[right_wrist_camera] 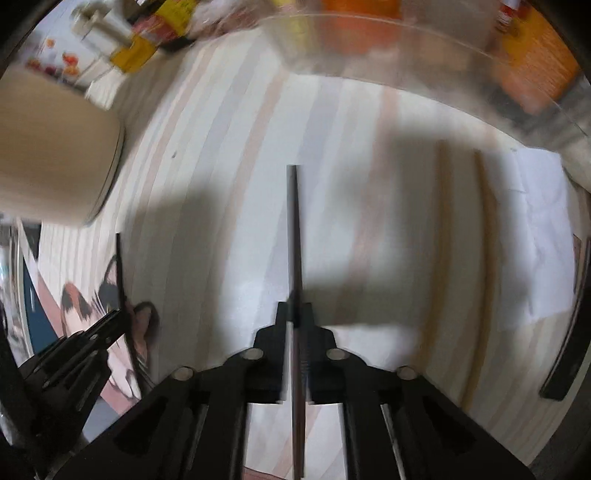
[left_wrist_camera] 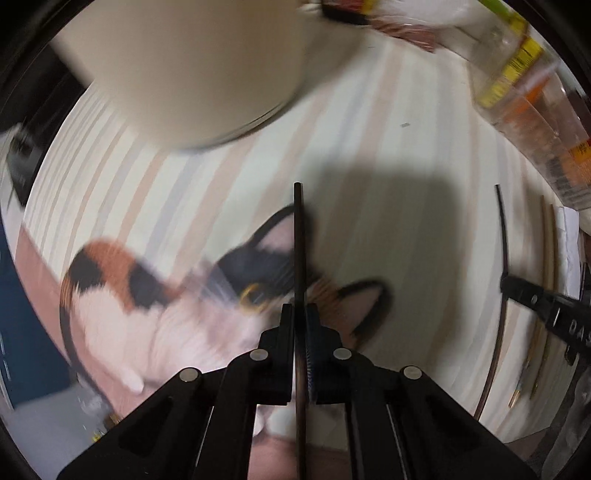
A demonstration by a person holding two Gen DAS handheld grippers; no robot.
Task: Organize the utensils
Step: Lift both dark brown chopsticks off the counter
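Note:
In the left wrist view my left gripper [left_wrist_camera: 300, 314] is shut on a thin dark chopstick [left_wrist_camera: 298, 240] that runs straight ahead between the pads, above a striped cloth with a cat picture [left_wrist_camera: 147, 295]. My right gripper [right_wrist_camera: 294, 310] is shut on a second dark chopstick [right_wrist_camera: 293, 229] over the same cloth. Each gripper shows in the other's view: the right gripper [left_wrist_camera: 508, 286] with its chopstick [left_wrist_camera: 502, 229] at the right edge, the left gripper [right_wrist_camera: 122, 319] with its chopstick [right_wrist_camera: 119, 266] at the lower left. Two pale wooden chopsticks [right_wrist_camera: 484, 221] lie side by side to the right.
A cream round container [left_wrist_camera: 184, 66] stands at the back left. Bottles and packets [left_wrist_camera: 517, 81] crowd the back right behind a clear plastic rim [right_wrist_camera: 406, 26]. A white paper sheet [right_wrist_camera: 539, 229] lies at the right, with a dark curved object [right_wrist_camera: 565, 362] at the edge.

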